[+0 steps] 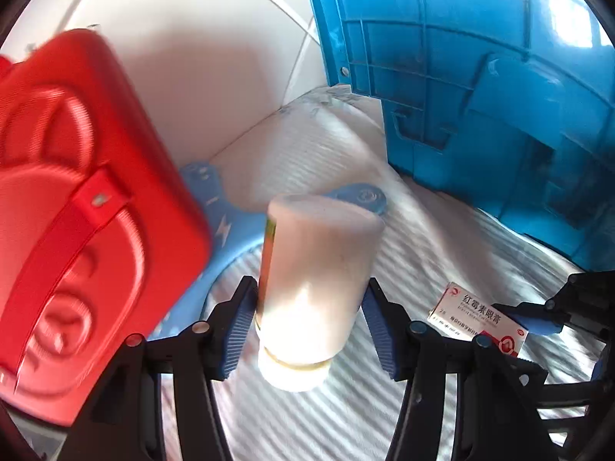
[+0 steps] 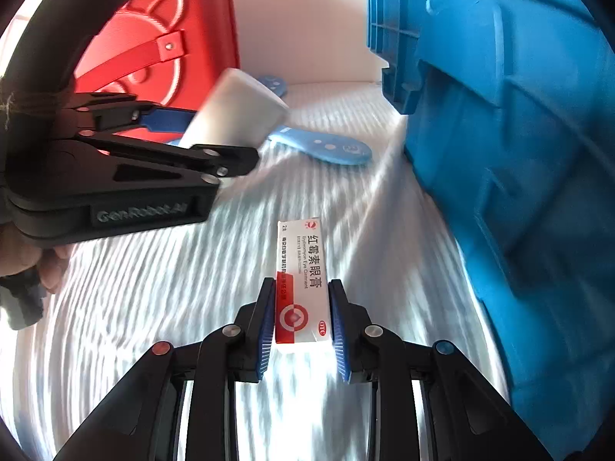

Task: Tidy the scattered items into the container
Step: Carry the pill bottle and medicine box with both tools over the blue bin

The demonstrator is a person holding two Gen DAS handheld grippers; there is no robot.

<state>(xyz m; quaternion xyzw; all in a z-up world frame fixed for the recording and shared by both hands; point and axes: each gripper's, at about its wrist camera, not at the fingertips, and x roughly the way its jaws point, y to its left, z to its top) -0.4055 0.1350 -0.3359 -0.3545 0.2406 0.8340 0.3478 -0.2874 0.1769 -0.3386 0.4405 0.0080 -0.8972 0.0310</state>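
On the striped sheet beside the blue container (image 2: 519, 153), my left hand-held gripper (image 1: 307, 319) apparently clasped the white bottle (image 1: 315, 280) and my right hand-held gripper (image 2: 301, 322) pinched the ointment box (image 2: 301, 288), both ready for lifting in.

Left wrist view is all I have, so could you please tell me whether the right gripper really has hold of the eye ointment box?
Observer: Yes. The right gripper is shut on the eye ointment box, with both blue pads against its long sides at the red-printed end.
Operator: Thank you. Which way does the box point?
Observer: Its free end points straight ahead along the fingers, over the striped cloth, with the blue crate to the right.
Operator: And how does my white bottle sit?
Observer: The left gripper holds the white bottle tilted, its free end toward the blue paddle-shaped item.
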